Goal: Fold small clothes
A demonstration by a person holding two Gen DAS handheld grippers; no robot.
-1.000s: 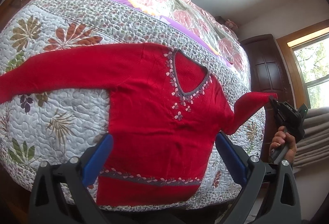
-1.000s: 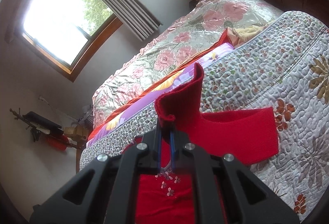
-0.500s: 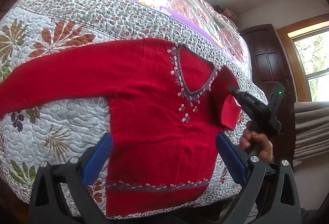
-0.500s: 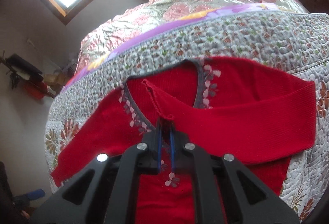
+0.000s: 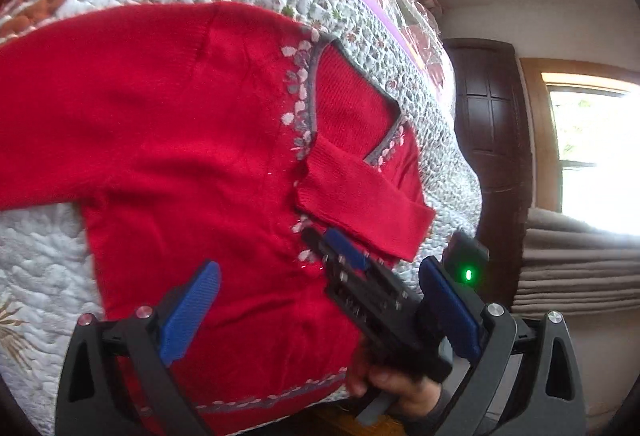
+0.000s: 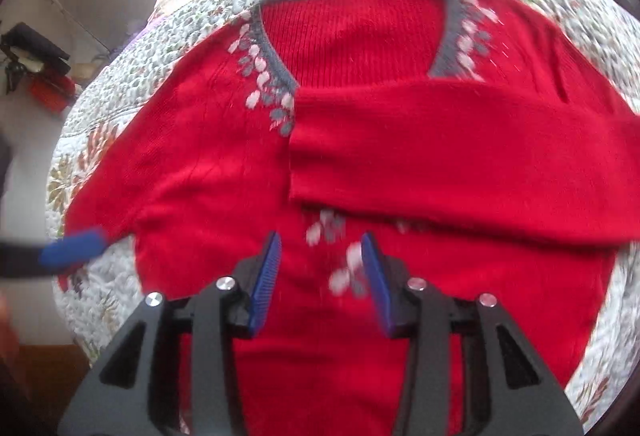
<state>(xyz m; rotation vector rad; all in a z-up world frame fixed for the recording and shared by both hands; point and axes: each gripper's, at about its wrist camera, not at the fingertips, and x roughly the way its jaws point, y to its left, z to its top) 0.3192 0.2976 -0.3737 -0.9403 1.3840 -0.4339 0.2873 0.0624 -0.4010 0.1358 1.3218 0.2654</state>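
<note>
Right wrist view: right gripper (image 6: 320,268) just let go, jaws apart; sleeve (image 6: 460,156) now folded across sweater (image 6: 192,164) chest. Left gripper (image 5: 316,308) open too, other sleeve next.

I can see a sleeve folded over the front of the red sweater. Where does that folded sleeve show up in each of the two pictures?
Left wrist view: the folded sleeve lies right of centre, slanting down across the sweater.
Right wrist view: the folded sleeve runs across the middle from the right edge, cuff near centre.
Shared landmark: the grey neckline with its pale flowers, just above the cuff.
</note>
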